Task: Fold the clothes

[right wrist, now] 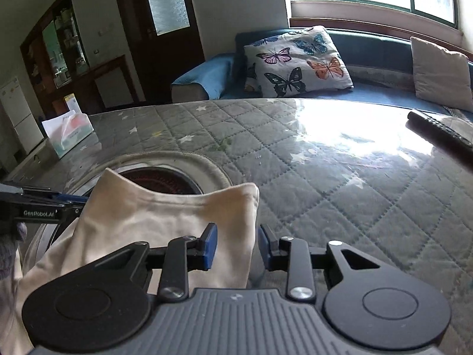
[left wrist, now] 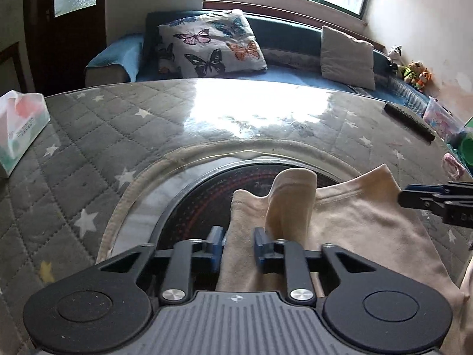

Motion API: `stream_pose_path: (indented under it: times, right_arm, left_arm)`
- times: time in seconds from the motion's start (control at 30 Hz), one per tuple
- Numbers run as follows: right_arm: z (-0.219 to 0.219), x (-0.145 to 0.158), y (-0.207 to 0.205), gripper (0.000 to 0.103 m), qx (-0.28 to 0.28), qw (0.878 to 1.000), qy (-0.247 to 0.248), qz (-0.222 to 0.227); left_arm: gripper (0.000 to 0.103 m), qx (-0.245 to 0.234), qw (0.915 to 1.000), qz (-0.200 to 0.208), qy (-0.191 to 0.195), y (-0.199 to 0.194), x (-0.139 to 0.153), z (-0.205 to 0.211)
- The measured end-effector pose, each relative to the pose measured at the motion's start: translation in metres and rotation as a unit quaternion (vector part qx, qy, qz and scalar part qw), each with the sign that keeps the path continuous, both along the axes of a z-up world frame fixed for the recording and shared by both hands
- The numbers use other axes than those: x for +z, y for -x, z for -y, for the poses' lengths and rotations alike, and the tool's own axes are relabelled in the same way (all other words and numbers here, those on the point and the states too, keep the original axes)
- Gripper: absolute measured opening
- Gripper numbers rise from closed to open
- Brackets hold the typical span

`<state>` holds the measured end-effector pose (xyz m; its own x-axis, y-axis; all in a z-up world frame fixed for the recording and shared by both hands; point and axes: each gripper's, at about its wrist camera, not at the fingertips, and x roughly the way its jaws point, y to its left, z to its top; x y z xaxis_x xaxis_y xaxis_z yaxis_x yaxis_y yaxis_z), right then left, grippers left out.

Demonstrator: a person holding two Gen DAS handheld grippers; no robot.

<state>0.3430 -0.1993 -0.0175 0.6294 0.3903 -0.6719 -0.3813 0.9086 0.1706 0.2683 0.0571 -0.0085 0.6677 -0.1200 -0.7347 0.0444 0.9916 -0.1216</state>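
The left tongs [left wrist: 238,247] pinch a bunched edge of the cream garment [left wrist: 348,224]; its side, seen from the right wrist, reads "GenRobot.AI". The right tongs [right wrist: 238,247] grip the garment's other corner. The garment lies on the quilted, star-patterned counter [right wrist: 340,177], a tissue box [left wrist: 20,130] and remote [right wrist: 437,133] well apart.

Cream garment [left wrist: 369,230]: lower part cut off by frame bottom, partly behind left gripper [left wrist: 238,245] body. Round burner [left wrist: 207,201] half covered by cloth. Remote [right wrist: 440,136] clipped at right edge. Tissue-box [left wrist: 20,130] print too small to read.
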Motion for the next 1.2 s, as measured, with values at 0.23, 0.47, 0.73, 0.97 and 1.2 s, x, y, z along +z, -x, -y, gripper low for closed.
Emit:
stream_pose_path:
  times: [0.23,0.47,0.73,0.97,1.2]
  right_arm:
    - [-0.007,-0.005,-0.01,0.003,-0.001,1.0,0.0,-0.001]
    - [0.007,0.003,-0.004,0.002,-0.042,0.999,0.014,0.029]
    - [0.004,-0.004,-0.006,0.006,-0.044,0.998,0.032,0.02]
    - [0.006,0.023,0.023,0.007,-0.023,0.999,0.029,0.031]
    - [-0.01,0.036,0.076,0.019,0.035,0.998,0.043,0.04]
  left_arm:
    - [0.009,0.013,0.9993,0.03,-0.019,0.001,0.003,-0.001]
    - [0.009,0.08,0.9958,0.044,-0.013,0.001,0.008,-0.036]
    - [0.022,0.072,0.997,0.023,-0.017,0.004,0.004,-0.038]
    - [0.046,0.042,0.9974,0.042,-0.041,0.042,0.025,-0.027]
    - [0.05,-0.008,0.9963,0.044,-0.074,0.089,0.028,-0.004]
